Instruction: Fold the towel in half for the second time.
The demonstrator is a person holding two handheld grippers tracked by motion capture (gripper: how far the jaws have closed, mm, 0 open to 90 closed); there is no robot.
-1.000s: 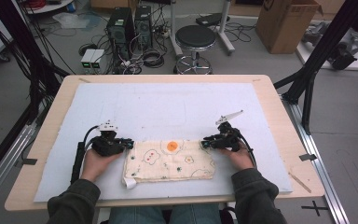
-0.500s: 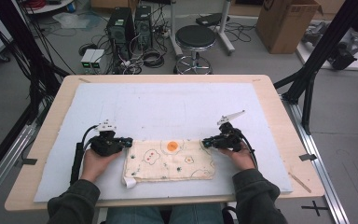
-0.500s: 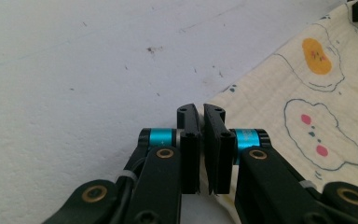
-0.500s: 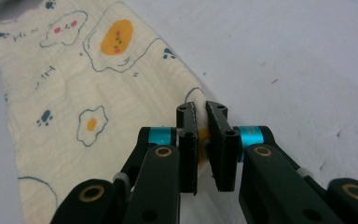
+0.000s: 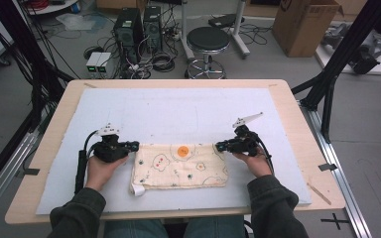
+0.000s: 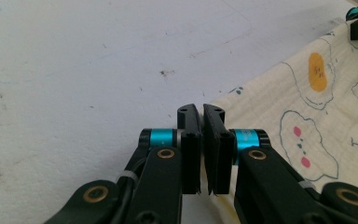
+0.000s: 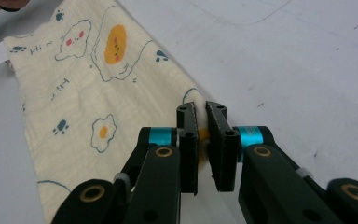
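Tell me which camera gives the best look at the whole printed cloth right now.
The high view: the cloth lies flat in full outline on the white mat, a gripper at each far corner. The left gripper view has just its corner at the closed left gripper; the right gripper view shows more of it, running away from the right gripper.

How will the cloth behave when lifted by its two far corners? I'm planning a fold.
The cloth will probably sag in the middle: it looks thin, soft and wrinkled. It is likely light, lying flat on the mat. Its weave should give pinched corners decent hold.
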